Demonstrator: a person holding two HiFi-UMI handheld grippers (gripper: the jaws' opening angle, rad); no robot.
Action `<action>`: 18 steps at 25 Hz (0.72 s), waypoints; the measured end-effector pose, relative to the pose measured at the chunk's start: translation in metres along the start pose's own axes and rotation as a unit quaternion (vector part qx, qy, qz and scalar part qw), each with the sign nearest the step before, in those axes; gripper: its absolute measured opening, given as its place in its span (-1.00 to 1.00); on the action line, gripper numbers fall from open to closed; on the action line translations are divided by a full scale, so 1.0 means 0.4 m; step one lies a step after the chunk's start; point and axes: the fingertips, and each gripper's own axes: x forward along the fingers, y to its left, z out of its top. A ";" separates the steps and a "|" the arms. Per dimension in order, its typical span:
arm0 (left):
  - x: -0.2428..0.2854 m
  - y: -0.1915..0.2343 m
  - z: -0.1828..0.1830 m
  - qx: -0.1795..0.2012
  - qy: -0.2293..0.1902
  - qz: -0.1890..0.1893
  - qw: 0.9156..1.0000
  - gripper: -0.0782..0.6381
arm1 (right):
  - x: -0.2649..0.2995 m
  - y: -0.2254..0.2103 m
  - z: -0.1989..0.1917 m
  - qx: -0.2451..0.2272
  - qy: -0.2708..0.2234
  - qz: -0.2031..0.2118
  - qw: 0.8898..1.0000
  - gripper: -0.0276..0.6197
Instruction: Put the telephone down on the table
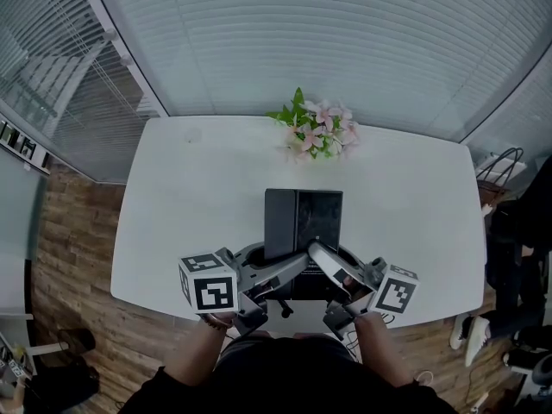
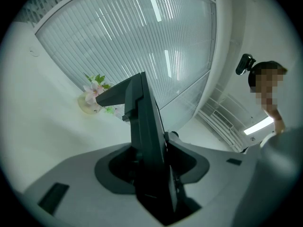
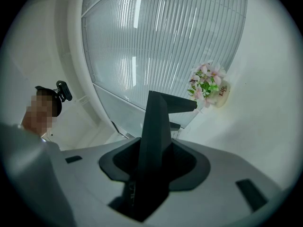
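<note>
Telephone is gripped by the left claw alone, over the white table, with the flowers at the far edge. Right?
No: both claws grip it. The right gripper view shows the right claw shut on the edge of the telephone, as the left claw is in the left gripper view. The rest holds: white table beneath, flowers at the far edge.

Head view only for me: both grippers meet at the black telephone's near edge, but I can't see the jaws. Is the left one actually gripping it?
Observer: Yes. In the left gripper view the left gripper has its jaws closed on the telephone, edge-on between them.
Operator: And the right?
Observer: Same: the right gripper clamps it too.
Operator: Anything else I miss?
Observer: The flower pot bears the word "Life".
</note>
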 end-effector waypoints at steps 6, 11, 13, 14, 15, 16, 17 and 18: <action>-0.006 0.014 -0.012 -0.004 0.005 0.004 1.000 -0.20 | 0.001 -0.012 -0.013 0.006 -0.002 -0.002 1.000 -0.39; -0.006 0.026 -0.020 -0.008 0.005 0.000 1.000 -0.20 | 0.002 -0.023 -0.021 0.009 -0.003 -0.006 1.000 -0.39; -0.006 0.033 -0.023 -0.010 0.007 0.000 1.000 -0.20 | 0.003 -0.030 -0.024 0.011 -0.003 -0.008 1.000 -0.39; -0.006 0.036 -0.025 -0.011 0.007 0.000 1.000 -0.20 | 0.002 -0.034 -0.026 0.012 -0.003 -0.009 1.000 -0.39; -0.006 0.039 -0.027 -0.012 0.008 0.000 1.000 -0.20 | 0.002 -0.038 -0.028 0.013 -0.003 -0.010 1.000 -0.39; -0.006 0.042 -0.029 -0.013 0.009 0.000 1.000 -0.20 | 0.002 -0.041 -0.029 0.014 -0.004 -0.011 1.000 -0.39; -0.006 0.044 -0.030 -0.014 0.010 0.000 1.000 -0.20 | 0.002 -0.043 -0.030 0.015 -0.004 -0.012 1.000 -0.39; -0.006 0.045 -0.031 -0.015 0.011 0.000 1.000 -0.20 | 0.002 -0.044 -0.031 0.016 -0.005 -0.012 1.000 -0.39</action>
